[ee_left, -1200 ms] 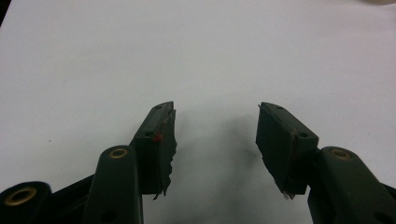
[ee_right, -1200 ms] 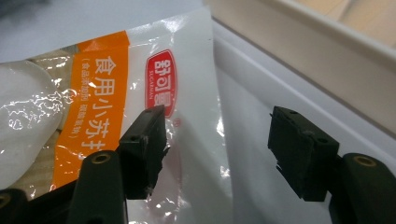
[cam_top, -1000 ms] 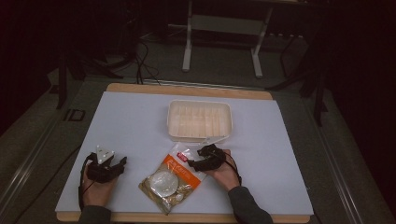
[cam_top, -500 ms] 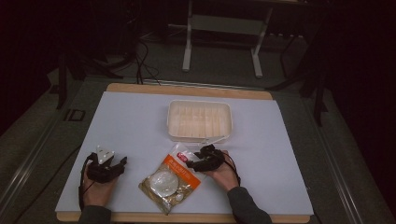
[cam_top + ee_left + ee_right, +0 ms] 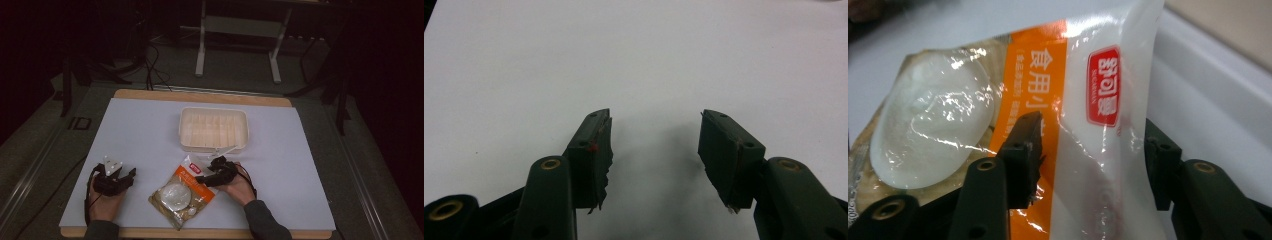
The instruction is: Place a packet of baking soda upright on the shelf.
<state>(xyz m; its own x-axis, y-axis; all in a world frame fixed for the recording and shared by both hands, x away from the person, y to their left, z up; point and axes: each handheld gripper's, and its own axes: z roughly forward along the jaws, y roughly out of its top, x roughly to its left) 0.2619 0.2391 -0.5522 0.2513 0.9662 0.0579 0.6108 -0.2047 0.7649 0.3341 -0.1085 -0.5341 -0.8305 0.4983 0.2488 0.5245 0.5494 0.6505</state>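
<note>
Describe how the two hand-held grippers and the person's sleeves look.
Both are black two-jaw tools. The left hand-held gripper carries a grey three-cornered plate, brass-coloured rivets and flat dark pads. A black cable trails from the right hand-held gripper. The sleeves are dark grey.

Your packet (image 5: 1048, 100) at centre frame in the right gripper view is glossy clear plastic film, crinkled and catching glare, with an orange printed band. You see matt black plastic jaws with brass-coloured fasteners, their pads (image 5: 596, 150) rough and frayed at the edges. Your table (image 5: 140, 130) has a smooth matt white top with a wood-look border; the tray (image 5: 213, 128) looks like pale plastic
</note>
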